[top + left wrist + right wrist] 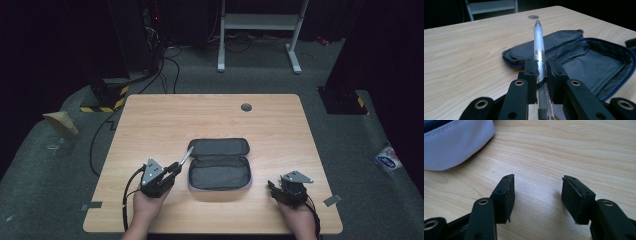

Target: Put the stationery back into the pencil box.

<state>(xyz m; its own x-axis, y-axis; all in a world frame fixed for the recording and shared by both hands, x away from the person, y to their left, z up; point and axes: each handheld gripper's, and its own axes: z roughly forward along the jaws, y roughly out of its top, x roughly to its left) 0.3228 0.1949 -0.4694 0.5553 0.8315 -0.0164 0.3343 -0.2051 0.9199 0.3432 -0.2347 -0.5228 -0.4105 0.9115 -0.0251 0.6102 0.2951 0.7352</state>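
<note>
A grey pencil case [220, 165] lies unzipped and open in the middle of the wooden table [165, 120]. My left gripper [175, 169] is just left of the case, shut on a translucent white pen [539, 47] whose tip points up and away toward the case's flap [544, 45]. The pen [185, 156] sticks out past the jaws at a slant. To the right of the case, my right gripper [272, 189] stands open above bare wood, nothing between its pads [506, 195]. A corner of the case [454, 142] shows at the upper left of the right gripper view.
A round grey cable port [246, 107] sits near the table's far edge. Beyond the table are a white stand [260, 30], black cables [165, 65] on the grey floor, and yellow-black striped tape [102, 102] at the left.
</note>
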